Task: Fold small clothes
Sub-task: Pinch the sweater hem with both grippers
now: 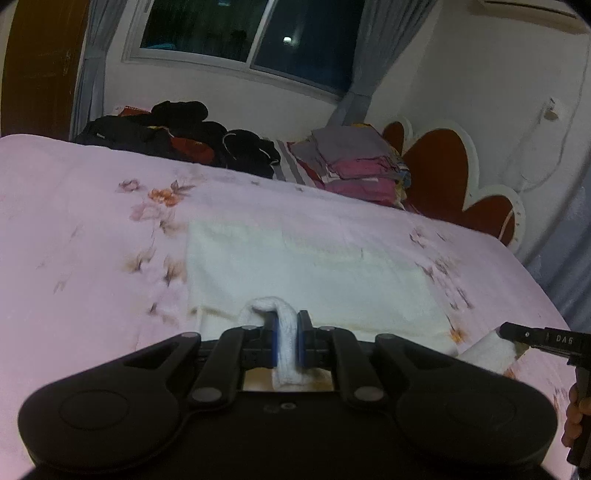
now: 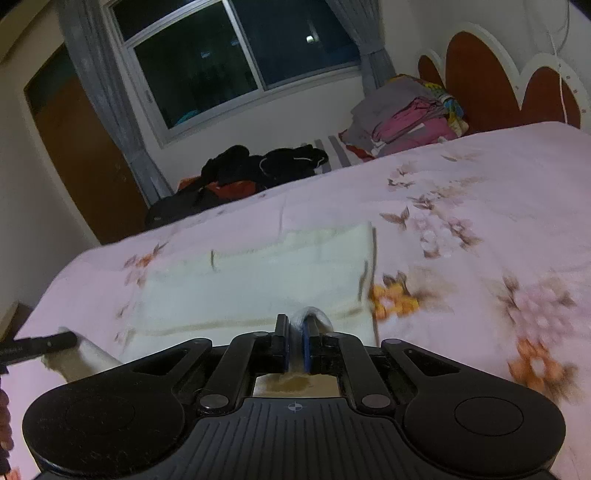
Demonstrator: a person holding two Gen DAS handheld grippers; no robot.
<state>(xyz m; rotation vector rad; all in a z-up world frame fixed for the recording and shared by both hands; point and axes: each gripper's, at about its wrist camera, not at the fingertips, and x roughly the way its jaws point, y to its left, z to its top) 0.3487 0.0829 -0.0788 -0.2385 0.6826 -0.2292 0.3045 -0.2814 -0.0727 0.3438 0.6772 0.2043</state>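
Observation:
A cream-white towel (image 1: 306,273) lies flat on the pink floral bedspread (image 1: 92,229); it also shows in the right wrist view (image 2: 258,280). My left gripper (image 1: 287,332) is shut on the towel's near edge, a fold of cloth bulging between the blue pads. My right gripper (image 2: 295,343) is shut on the near edge at the towel's right side. Each gripper shows in the other's view, the right one (image 1: 517,336) and the left one (image 2: 55,341), both pinching the towel's near corners.
Dark clothes (image 1: 177,136) are heaped at the bed's far side. A stack of folded pink and grey clothes (image 1: 362,166) sits by the red and white headboard (image 1: 443,177). A window (image 1: 251,33) and a wooden door (image 2: 85,155) lie beyond.

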